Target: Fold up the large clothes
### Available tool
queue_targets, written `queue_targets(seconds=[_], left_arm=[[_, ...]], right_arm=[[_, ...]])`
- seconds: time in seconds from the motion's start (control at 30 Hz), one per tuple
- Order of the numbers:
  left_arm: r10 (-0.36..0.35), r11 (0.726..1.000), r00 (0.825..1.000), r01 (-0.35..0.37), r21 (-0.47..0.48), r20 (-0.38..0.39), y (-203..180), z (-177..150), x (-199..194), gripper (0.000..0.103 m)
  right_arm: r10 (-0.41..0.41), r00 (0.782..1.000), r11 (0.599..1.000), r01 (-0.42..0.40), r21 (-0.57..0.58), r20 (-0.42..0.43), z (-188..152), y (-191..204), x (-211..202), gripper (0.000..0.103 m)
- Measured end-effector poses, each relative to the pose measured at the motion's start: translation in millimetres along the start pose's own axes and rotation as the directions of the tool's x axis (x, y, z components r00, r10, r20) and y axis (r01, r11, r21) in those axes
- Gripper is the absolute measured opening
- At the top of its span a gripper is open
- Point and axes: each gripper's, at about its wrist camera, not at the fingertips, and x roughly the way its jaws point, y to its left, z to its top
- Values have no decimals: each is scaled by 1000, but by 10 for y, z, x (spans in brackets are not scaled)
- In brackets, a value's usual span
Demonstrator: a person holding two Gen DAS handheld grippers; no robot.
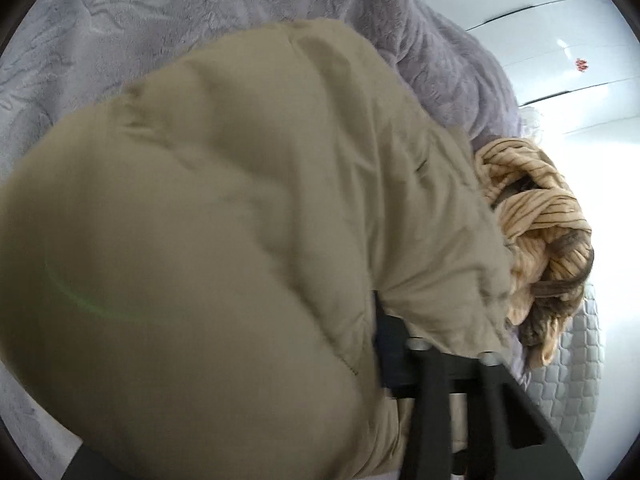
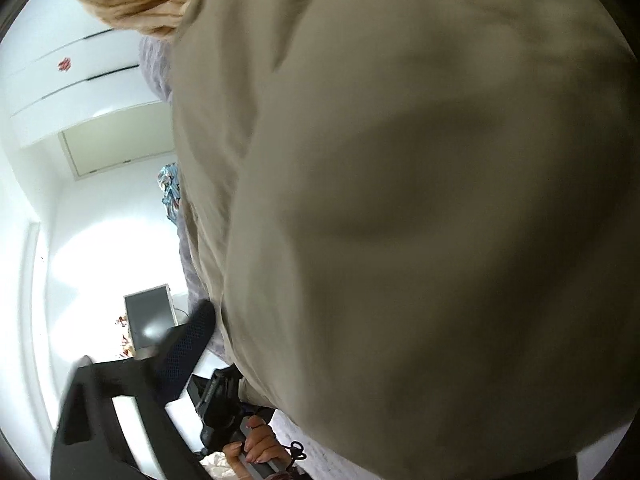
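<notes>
A large beige padded jacket (image 1: 240, 200) fills most of the left wrist view and lies over the lavender plush bed cover (image 1: 140, 12). It drapes over my left gripper; only one black finger (image 1: 472, 408) shows at the lower right, with cloth against it. In the right wrist view the same jacket (image 2: 400, 200) covers the right side and hides most of my right gripper; one black finger (image 2: 188, 340) shows at the lower left beside the cloth. The other handheld gripper (image 2: 224, 412), held by a hand (image 2: 256, 444), shows at the bottom.
A tan striped knit garment (image 1: 532, 216) lies bunched beside the jacket on the bed, near the quilted mattress edge (image 1: 576, 380). White wardrobe doors (image 1: 560, 40) stand behind. A monitor (image 2: 150, 316) and a blue patterned cloth (image 2: 170, 188) show in the right wrist view.
</notes>
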Motion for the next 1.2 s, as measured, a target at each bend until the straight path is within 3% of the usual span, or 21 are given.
queue_targets(seconds=[0.03, 0.07, 0.13, 0.23, 0.53, 0.9, 0.97, 1.2], left_arm=[[-3, 1000, 1000, 3, 18, 3, -4, -5, -36, 30], [-5, 999, 1000, 5, 42, 6, -29, -16, -72, 28], [-6, 996, 1000, 5, 86, 13, -90, -48, -142, 24], [-8, 989, 1000, 3, 147, 28, -210, -107, -275, 23], [-34, 974, 999, 35, 226, -7, -179, -498, -902, 22], [19, 985, 992, 3, 172, -127, 559, -1361, -1568, 23], [30, 986, 991, -8, 168, -129, 645, -1449, -1602, 23], [68, 990, 986, -48, 134, -153, 812, -1541, -1576, 27]], right_arm=[[2, 1000, 1000, -2, 21, -11, 10, -49, -13, 61], [14, 1000, 999, -13, 33, -12, 16, -74, -38, 56], [40, 999, 999, -40, 29, -6, 12, -75, -102, 35], [51, 999, 998, -51, -23, 10, -52, 42, -194, 24], [35, 999, 996, -38, -86, -38, -492, 68, -540, 22], [29, 997, 1000, -28, 10, -77, -1390, -454, -913, 23], [19, 997, 999, -17, 37, -75, -1449, -530, -861, 24], [-59, 995, 995, 65, 81, -77, -1144, -450, -737, 36]])
